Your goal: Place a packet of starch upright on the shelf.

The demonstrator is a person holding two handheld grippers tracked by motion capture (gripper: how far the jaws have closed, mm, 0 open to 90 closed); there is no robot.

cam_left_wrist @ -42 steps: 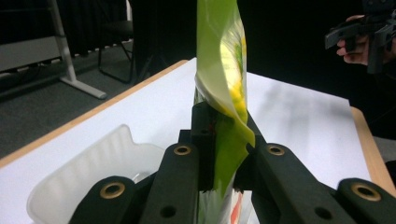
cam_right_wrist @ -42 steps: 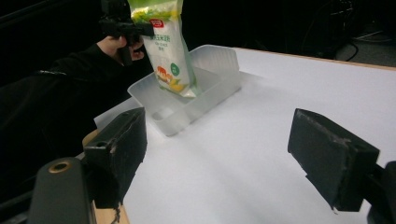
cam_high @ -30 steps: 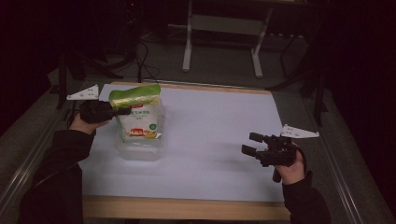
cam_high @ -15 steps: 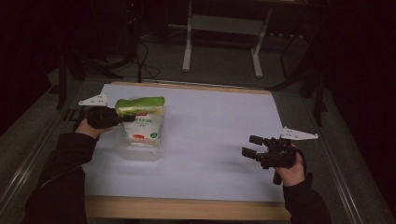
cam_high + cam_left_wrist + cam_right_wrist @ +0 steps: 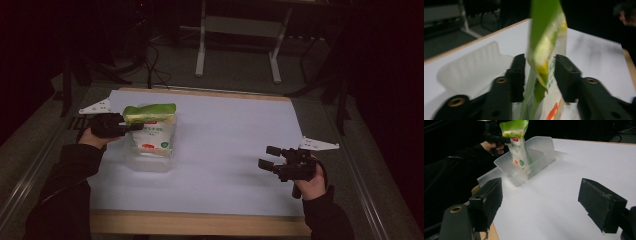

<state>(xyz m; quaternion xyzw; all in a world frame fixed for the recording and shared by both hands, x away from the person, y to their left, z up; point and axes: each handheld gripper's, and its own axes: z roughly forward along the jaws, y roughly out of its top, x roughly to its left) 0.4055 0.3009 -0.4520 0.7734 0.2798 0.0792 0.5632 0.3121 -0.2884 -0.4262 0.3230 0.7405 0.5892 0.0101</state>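
Right gripper view: crinkly pouch (image 5: 517, 142) in translucent ribbed bin (image 5: 541, 152).

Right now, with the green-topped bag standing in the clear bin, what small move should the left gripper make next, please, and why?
Probably draw the left gripper straight back off the bag. Its jaws have just been opening, gaps show on both sides of the bag's top, and the bag stands in the clear plastic bin.

Dim room, light pooling on a white table top (image 5: 235, 150) with a pale wooden edge (image 5: 200, 223). Beyond it, grey floor (image 5: 235, 80), a white metal stand (image 5: 237, 47) on two legs, black cables (image 5: 150, 65) trailing across. Darkness behind, dark frames (image 5: 345, 95) at the sides
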